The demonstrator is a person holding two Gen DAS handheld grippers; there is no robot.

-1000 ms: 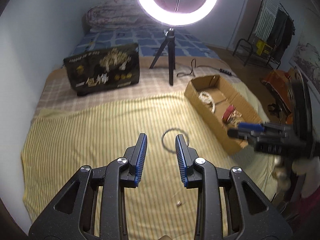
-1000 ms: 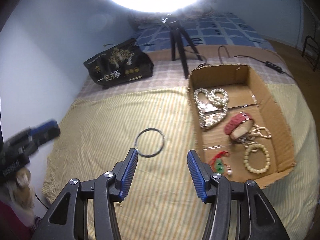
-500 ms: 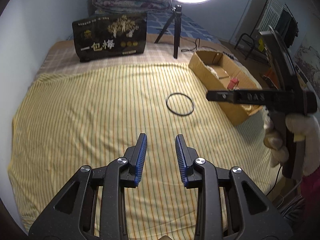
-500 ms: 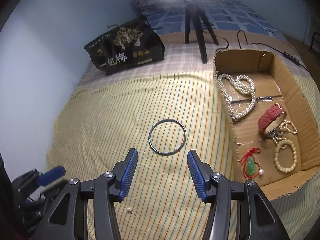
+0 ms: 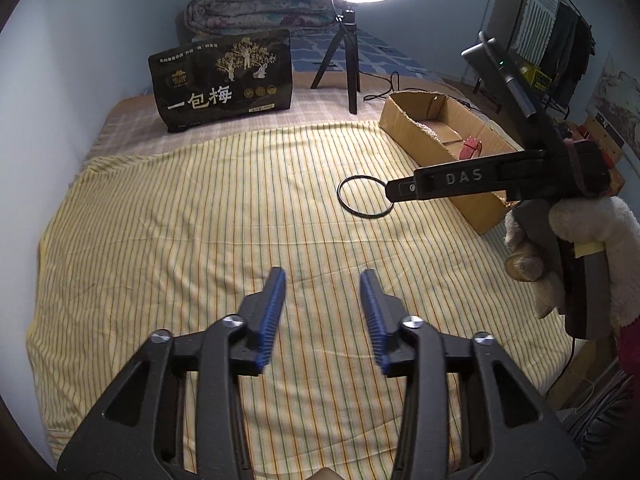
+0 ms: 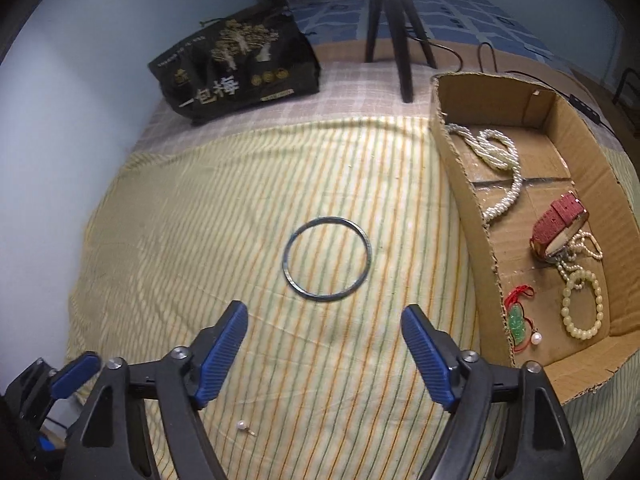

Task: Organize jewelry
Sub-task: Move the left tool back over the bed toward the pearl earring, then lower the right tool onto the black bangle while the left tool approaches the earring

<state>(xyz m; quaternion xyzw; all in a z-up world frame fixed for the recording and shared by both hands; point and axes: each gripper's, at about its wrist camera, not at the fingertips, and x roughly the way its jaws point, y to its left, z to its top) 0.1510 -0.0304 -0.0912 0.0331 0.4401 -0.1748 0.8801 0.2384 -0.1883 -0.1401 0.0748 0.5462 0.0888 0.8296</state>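
Risking a miss on the bangle (image 6: pixel 328 259): thin, flat on the striped sheet (image 6: pixel 200 220), little edge to bite, likely to skid or flip under a shallow pinch from the right claw (image 6: pixel 325 354). Soft bedding beneath, so could sink away or bunch between the pads and spoil the grip. Possible also to overlook the loose pearl stud (image 6: pixel 241 425), tiny, lying near the lower edge just below the right claw, easily pressed into the cloth or knocked off the bed. Box (image 6: pixel 460 184) wall close on the right; a swing with the bangle could catch the cardboard rim or disturb the pearl strand (image 6: pixel 502 164), watch (image 6: pixel 560 220), bead bracelet (image 6: pixel 582 306) and jade pendant (image 6: pixel 518 320) already inside. Right claw spread wide, empty, touching nothing, hovering short of the bangle, which sits ahead of the tips and roughly centred between them. Left claw (image 5: pixel 322 312) moderately open, likewise empty, held over bare sheet well back from the bangle (image 5: pixel 364 196). From the left view, right tool reaching across with its tip overlapping the bangle's near side; contact not discernible.
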